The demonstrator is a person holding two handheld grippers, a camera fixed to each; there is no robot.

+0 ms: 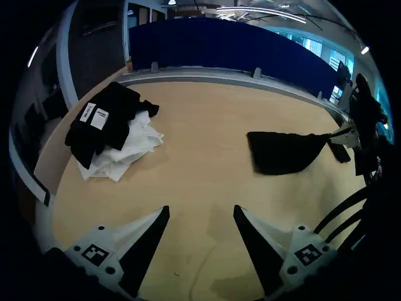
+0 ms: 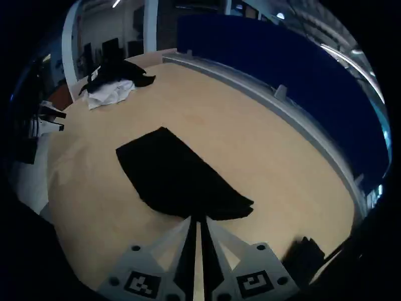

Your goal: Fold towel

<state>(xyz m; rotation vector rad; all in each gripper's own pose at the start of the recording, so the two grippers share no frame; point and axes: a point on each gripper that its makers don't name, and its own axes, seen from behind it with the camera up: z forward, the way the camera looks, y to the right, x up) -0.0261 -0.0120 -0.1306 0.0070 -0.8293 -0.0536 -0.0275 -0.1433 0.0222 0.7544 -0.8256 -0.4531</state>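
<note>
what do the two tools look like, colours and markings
Both the left tool and right tool have white plastic bodies, long black fingers tapering to points, and a square black-and-white marker near each finger's base, with small dark holes beside it.

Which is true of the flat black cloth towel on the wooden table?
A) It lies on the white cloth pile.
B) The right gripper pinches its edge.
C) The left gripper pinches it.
B: the right gripper is closed on the near edge of the flat black cloth towel; the left gripper stands open.
</note>
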